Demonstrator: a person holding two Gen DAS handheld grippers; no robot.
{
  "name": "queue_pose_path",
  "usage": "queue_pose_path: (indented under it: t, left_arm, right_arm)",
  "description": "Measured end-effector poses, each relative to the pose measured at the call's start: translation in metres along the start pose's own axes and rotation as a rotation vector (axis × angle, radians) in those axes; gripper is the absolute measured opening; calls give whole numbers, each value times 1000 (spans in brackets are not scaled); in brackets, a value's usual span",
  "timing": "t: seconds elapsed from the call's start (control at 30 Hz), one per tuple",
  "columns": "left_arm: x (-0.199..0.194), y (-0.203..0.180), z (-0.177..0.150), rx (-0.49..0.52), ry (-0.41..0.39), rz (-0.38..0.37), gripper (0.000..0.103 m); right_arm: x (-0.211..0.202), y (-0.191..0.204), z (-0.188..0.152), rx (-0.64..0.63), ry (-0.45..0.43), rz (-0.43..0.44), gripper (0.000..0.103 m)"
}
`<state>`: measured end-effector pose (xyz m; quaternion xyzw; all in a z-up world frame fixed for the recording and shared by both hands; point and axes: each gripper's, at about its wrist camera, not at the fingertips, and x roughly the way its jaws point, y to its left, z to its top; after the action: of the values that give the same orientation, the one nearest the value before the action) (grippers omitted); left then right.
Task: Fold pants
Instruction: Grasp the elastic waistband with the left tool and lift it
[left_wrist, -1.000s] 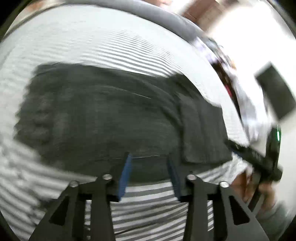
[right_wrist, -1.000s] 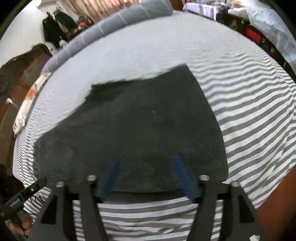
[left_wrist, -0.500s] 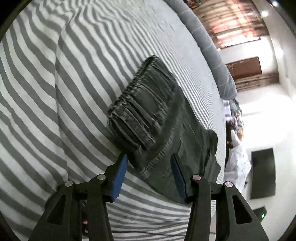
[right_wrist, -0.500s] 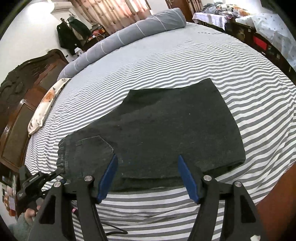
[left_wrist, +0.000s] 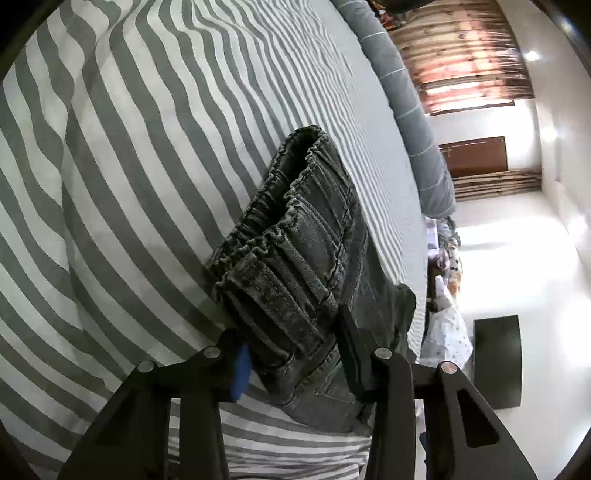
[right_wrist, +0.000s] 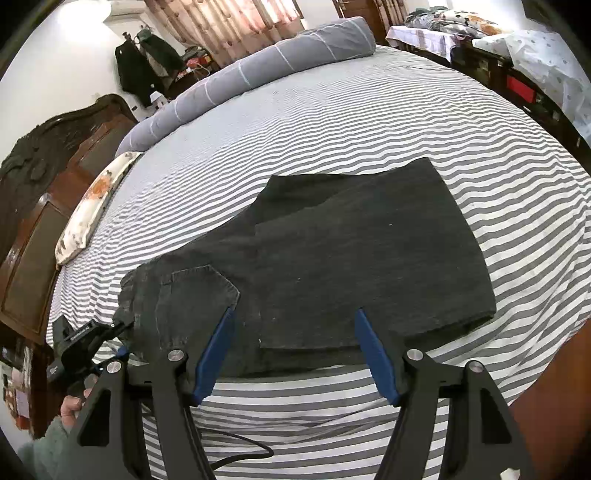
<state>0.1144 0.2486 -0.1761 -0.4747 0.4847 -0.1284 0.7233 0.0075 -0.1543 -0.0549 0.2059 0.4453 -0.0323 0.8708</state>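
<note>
We are working on dark denim pants (right_wrist: 332, 266) lying flat on the striped bed (right_wrist: 369, 122), already doubled over so the legs are covering part of the seat. Directly ahead of the left gripper (left_wrist: 291, 354) the gathered elastic waistband (left_wrist: 288, 258) is sitting between the jaws; they have just been closing in on it, with the thick waist edge filling most of the gap, though we cannot tell whether the pads are pressing on it yet. The right gripper (right_wrist: 291, 354) is hovering with its jaws spread wide and nothing in them, the near folded edge of the pants lying just ahead of and below its fingertips.

We are judging this cloth to be fairly heavy and limp: denim that is going to sag and drag rather than hold a shape, but with enough body to keep a crease. The waistband, several layers thick and bunched, is looking like the firmest place to bite, and unlikely to slip from the pads. For the right side we are favouring the near folded edge, taking all layers at once, since pinching only the top layer is likely to peel the fold apart. Lifting both ends together should be keeping the bundle from twisting.
</note>
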Motion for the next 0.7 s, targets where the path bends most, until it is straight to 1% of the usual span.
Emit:
queue_pose_path:
  t: [0.17,0.27,0.3,0.33,0.37,0.43,0.47,0.5,0.53,0.57,0.6,0.63,0.7]
  left_arm:
    - [7,4,1,-10,1,37,43]
    - [8,0,3,-5,-3,41,49]
    - [9,-2,4,-4,-5,39,53]
    - [10,-4,4,-3,-5,33,60]
    - [11,-7,4,3,-5,28,63]
    - [13,-15,4,11,-12,50,64]
    - [13,-16,3,22,-15,62,62]
    - [12,-17,3,38,-19,89,49]
    - [12,-18,2,46,-20,107,42]
    - [11,-18,2,34,-18,102,38]
    - [11,-19,2,24,-18,99,32]
    - [8,-21,1,13,-23,95,29]
    - [3,-28,-2,33,-36,101,27]
  right_arm:
    - [10,9,-5,-10,26,17,65]
    - [13,13,-7,-27,33,20,65]
    - [14,14,-7,-32,35,16,65]
    - [14,14,-7,-35,37,14,65]
    - [15,13,-8,-32,39,16,65]
    - [15,12,-8,-20,42,16,65]
    - [15,10,-8,-16,41,17,65]
    - [14,8,-8,-12,38,19,65]
    - [13,6,-7,-7,35,20,65]
    - [11,3,-7,-1,30,22,65]
    - [10,1,-6,6,27,24,65]
    - [10,-2,-6,14,26,27,65]
    - [9,-9,-5,46,21,39,65]
